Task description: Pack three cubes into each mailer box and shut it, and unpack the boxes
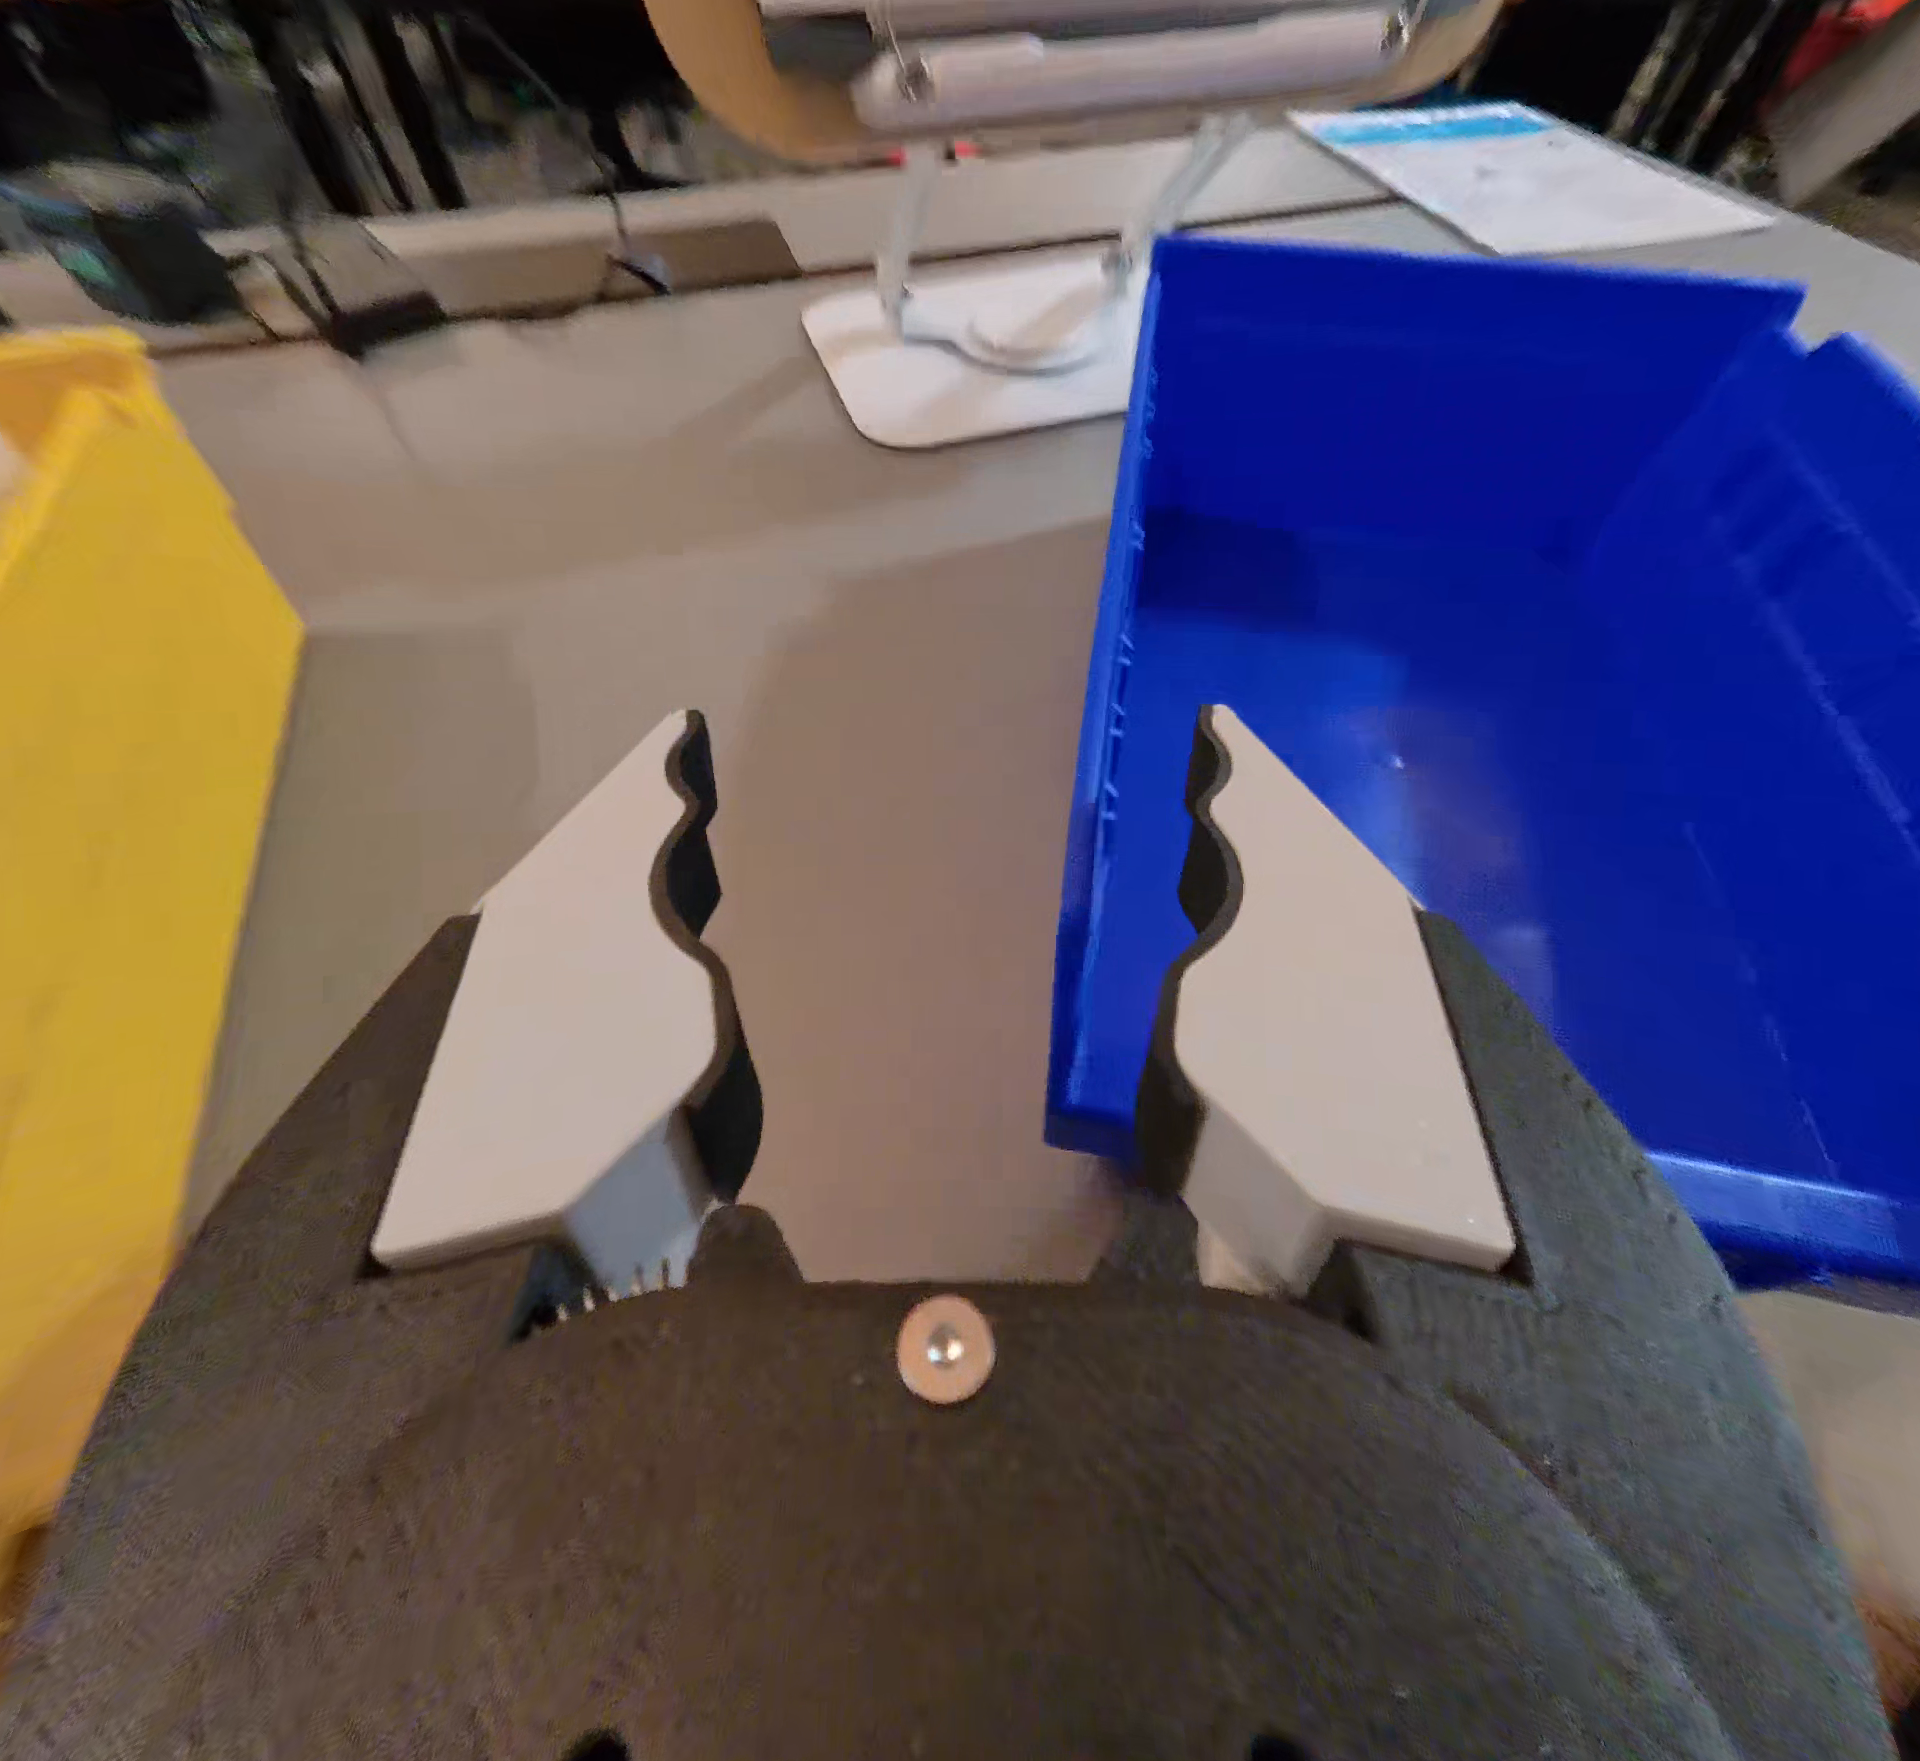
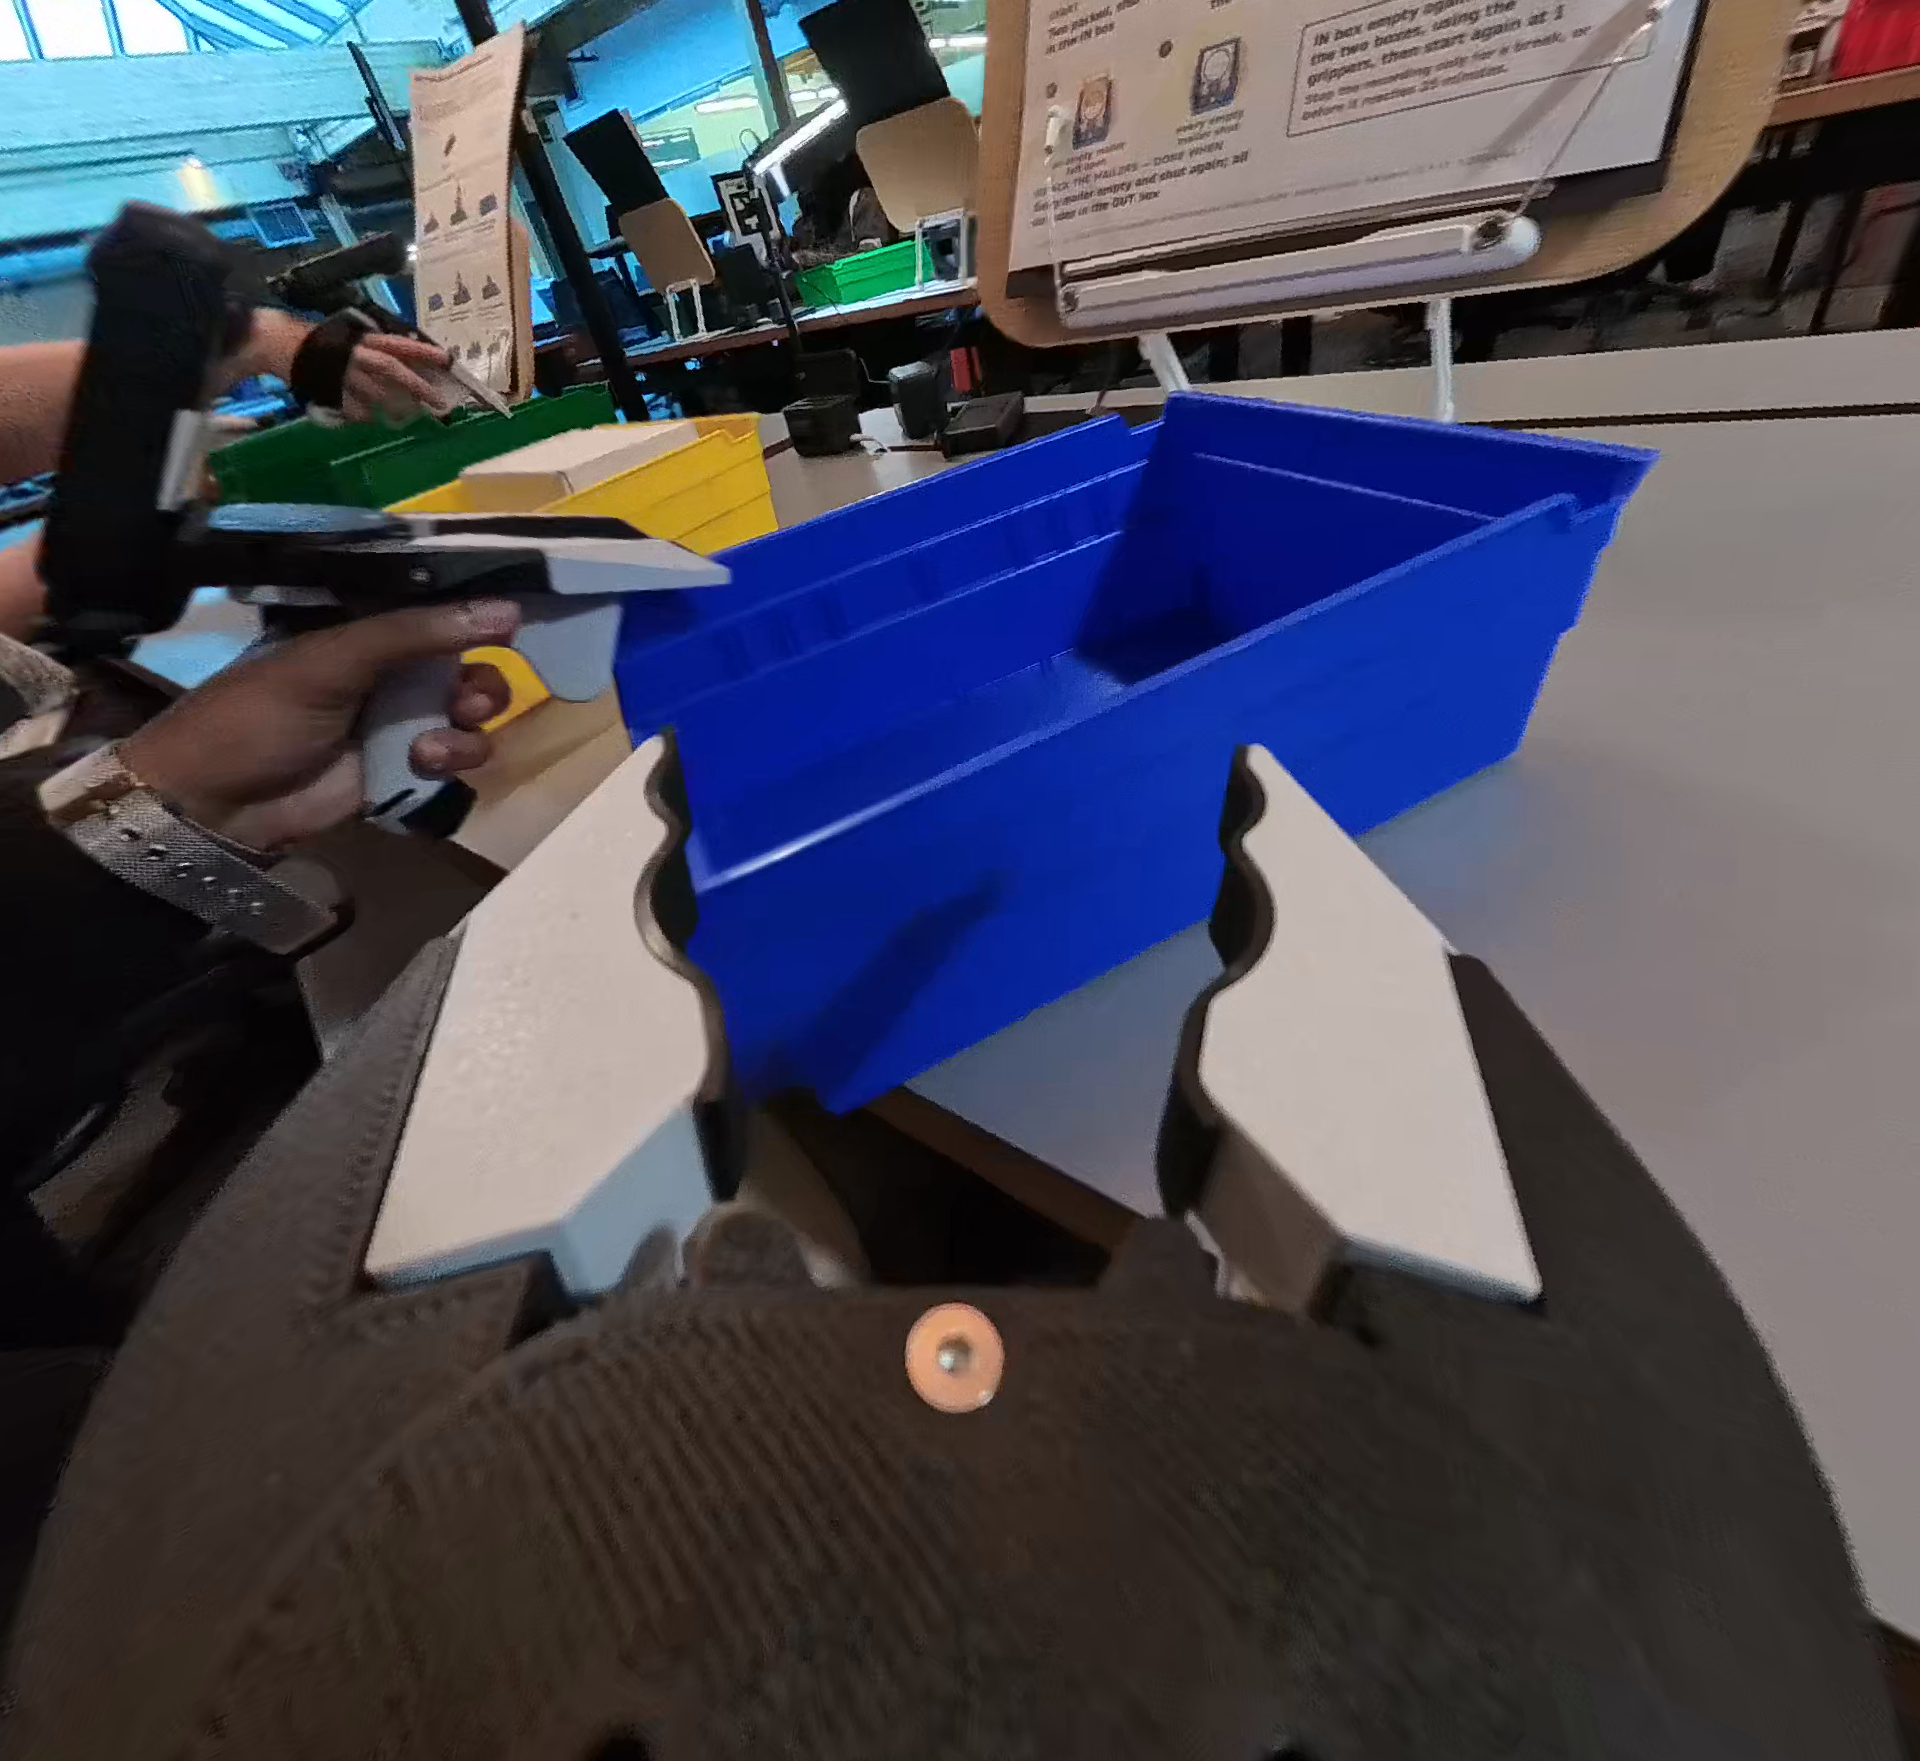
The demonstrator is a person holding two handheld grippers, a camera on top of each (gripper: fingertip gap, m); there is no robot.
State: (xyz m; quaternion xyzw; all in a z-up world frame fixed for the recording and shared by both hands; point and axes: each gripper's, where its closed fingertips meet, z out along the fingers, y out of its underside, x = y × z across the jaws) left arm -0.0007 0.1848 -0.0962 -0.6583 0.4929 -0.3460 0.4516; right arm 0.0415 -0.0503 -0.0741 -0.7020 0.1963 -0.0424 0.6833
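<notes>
Left wrist view: we see our left gripper (image 1: 951, 724) with its fingers spread wide and nothing between them, hovering over bare grey table (image 1: 623, 506) in the gap between the yellow bin (image 1: 114, 724) and the blue bin (image 1: 1507, 672).
Right wrist view: our right gripper (image 2: 951, 761) is equally wide open and empty, its fingers framing the near corner of the blue bin without touching it.
Blue bin: it looks empty, and its near corner juts past the table edge, so we judge both grippers are placed at its near end to take hold and move it.
Mailer box: a pale box (image 2: 582, 459) sits in the yellow bin, lid down as far as we can tell; blur keeps us from being sure.
Cubes: none visible in either view.
Left hand: our hand (image 2: 312, 724) grips the left tool's handle, holding it level just beside the blue bin's left wall.
Instruction stand: a card holder (image 2: 1351, 101) stands behind the bins, facing us for reference.
</notes>
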